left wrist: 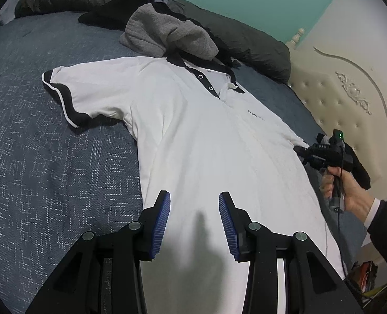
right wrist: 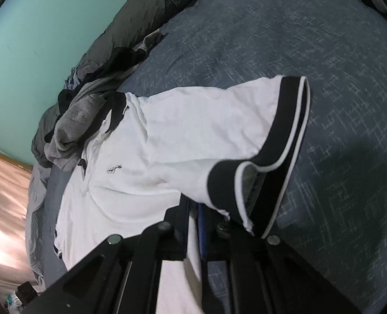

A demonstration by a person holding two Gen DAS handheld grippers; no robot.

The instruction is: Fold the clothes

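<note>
Polo shirt (left wrist: 193, 136) lies face up on the blue bedspread (left wrist: 49, 157), collar against a grey sweater (left wrist: 164, 34). Left tongs (left wrist: 194, 219) hover over its lower body — spread wide, holding nothing. Right tongs (right wrist: 193, 217) are clamped on one sleeve (right wrist: 232, 183) — lifted off the bedspread.

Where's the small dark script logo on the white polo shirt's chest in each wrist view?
Left wrist: the small dark script logo sits right of centre, below the black placket, on the white polo shirt.
Right wrist: it sits left of centre, right of the black collar.
Shared landmark: the crumpled grey knit garment lying by the collar.
</note>
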